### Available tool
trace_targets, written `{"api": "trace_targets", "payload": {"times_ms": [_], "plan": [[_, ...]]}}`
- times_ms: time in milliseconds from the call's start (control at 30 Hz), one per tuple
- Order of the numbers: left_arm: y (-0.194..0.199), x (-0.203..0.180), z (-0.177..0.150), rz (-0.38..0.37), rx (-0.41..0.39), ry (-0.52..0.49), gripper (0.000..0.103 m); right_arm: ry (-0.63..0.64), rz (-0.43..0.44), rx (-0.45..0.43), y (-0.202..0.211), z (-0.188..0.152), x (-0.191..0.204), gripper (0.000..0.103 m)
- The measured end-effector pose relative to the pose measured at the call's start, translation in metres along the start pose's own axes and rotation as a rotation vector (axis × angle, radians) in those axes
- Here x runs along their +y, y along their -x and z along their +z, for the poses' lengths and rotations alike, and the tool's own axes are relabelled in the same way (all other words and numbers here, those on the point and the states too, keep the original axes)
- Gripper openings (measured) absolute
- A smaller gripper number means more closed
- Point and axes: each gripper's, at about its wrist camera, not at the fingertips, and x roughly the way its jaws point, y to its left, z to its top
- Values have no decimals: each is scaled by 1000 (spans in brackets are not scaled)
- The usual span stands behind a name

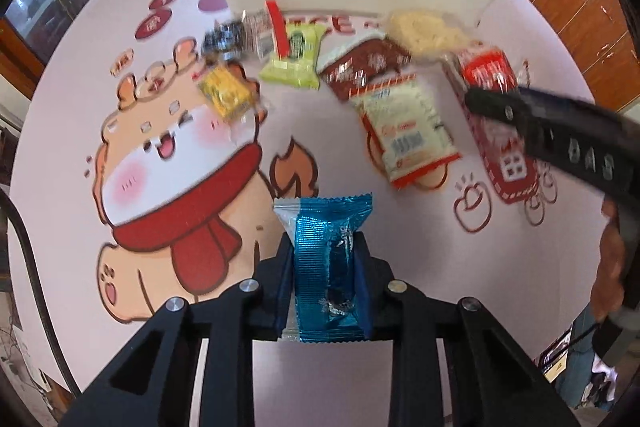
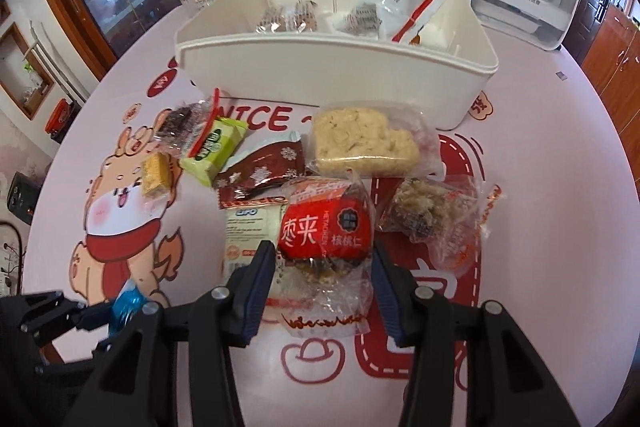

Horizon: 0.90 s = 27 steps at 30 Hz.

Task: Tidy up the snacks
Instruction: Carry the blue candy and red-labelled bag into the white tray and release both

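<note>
A: While the round counter (image 2: 560, 147) with its cartoon cloth fills both views, where is the white bin (image 2: 304, 75)?

B: It stands at the far side of the counter, and some wrapped snacks lie already inside. In front of it, loose snacks are spread on the cloth: a pale rice cake (image 2: 360, 143), a brown snowflake packet (image 2: 264, 167), a green packet (image 2: 212, 151).

A: And the 2 grippers?

B: The right gripper (image 2: 324, 291) is partly closed, its pads pressing a clear packet with red label (image 2: 326, 231) at both sides. The left gripper (image 1: 323, 267) is almost fully closed and pinches a blue foil packet (image 1: 325, 263), above the counter near the cartoon animal.
</note>
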Motion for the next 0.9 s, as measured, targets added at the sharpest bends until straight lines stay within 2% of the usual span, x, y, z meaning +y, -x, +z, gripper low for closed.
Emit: {"api": "trace_targets", "payload": {"times_ms": [200,367,733,900], "plan": [[28,-5,31,26,-86,0,25,-17,39,-20,25,0,-2,48],[54,-4,71,54,-165,3,25,-13,25,-73,49,15,-5,48],[106,-8,168,102,-328,-36,25,28,-70,-246,102,86,-10,48],[114,-10,207,113,-363,-51,25,31,-105,-302,113,116,-12,48]]}}
